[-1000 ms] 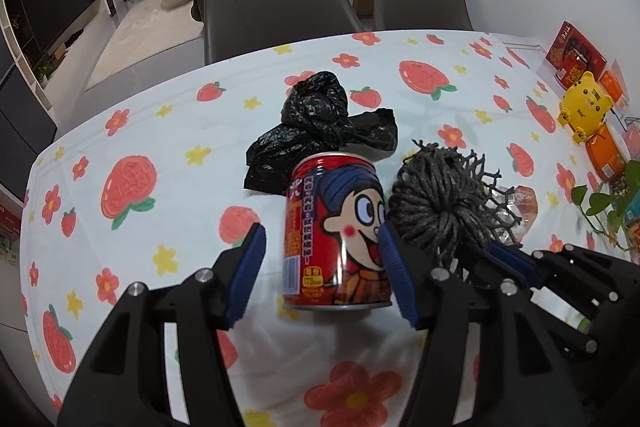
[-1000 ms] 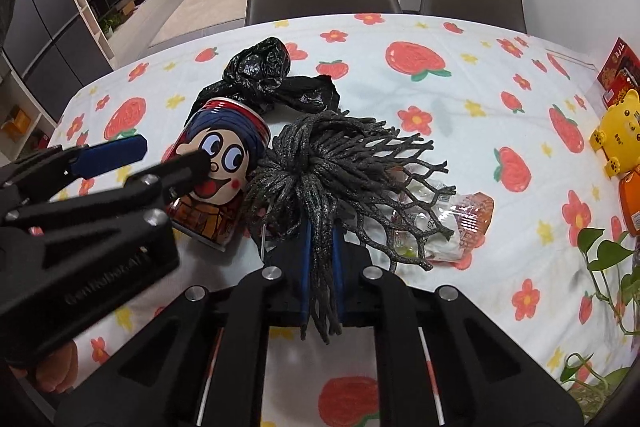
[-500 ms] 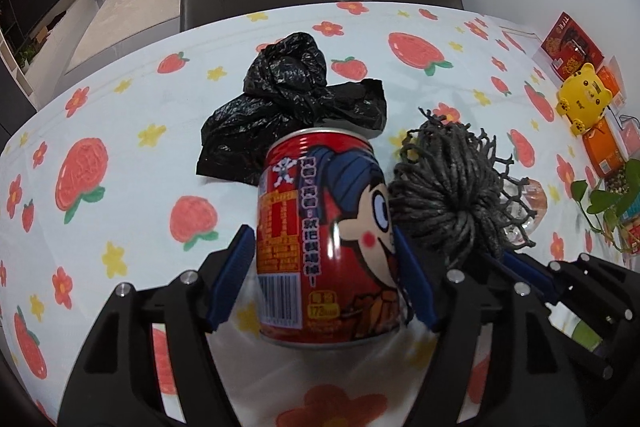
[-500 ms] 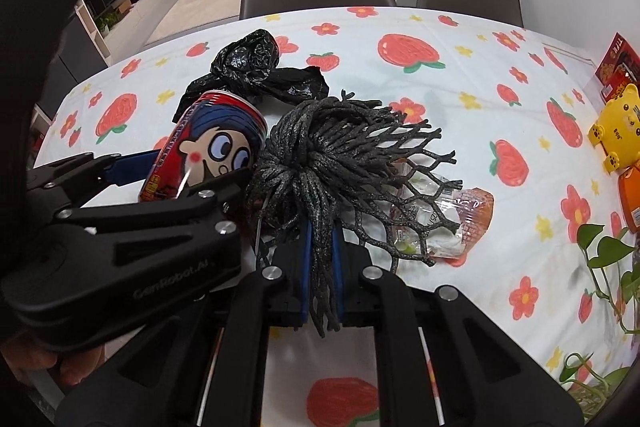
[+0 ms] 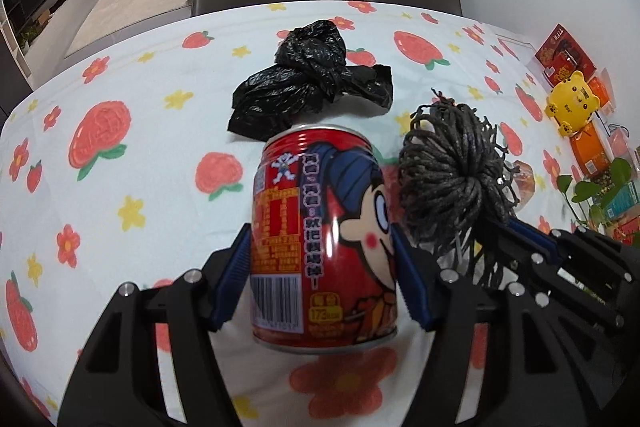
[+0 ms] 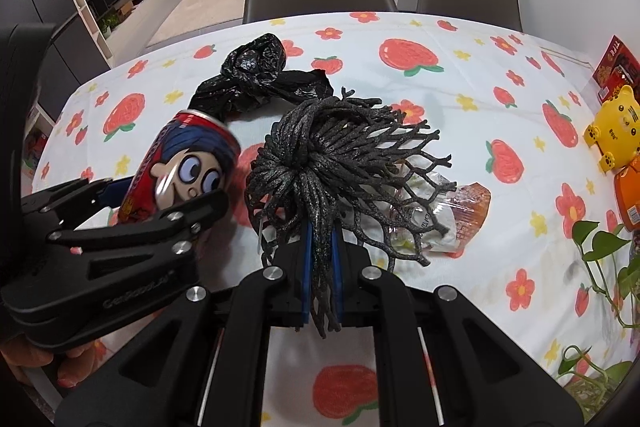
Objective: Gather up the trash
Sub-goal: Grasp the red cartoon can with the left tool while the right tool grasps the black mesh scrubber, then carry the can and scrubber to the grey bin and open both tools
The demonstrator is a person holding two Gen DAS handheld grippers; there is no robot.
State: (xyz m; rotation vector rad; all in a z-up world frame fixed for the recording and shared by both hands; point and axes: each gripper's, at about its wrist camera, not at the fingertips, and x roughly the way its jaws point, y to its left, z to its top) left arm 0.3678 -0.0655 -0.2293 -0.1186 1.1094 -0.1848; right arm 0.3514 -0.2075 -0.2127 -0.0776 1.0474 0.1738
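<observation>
Lifted since a second ago, the can sits clamped in the left hand-held gripper, near the bag. Right view: right hand-held gripper pinches the net over the tabletop, can at left.

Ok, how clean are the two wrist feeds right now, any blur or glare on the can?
Left wrist: the red can is soft with motion blur near its base, with a white glare streak down its side; the black bag behind is sharp. Right wrist: the can is slightly smeared, the grey net crisp. Both views bend the table edge, with dark corners.
</observation>
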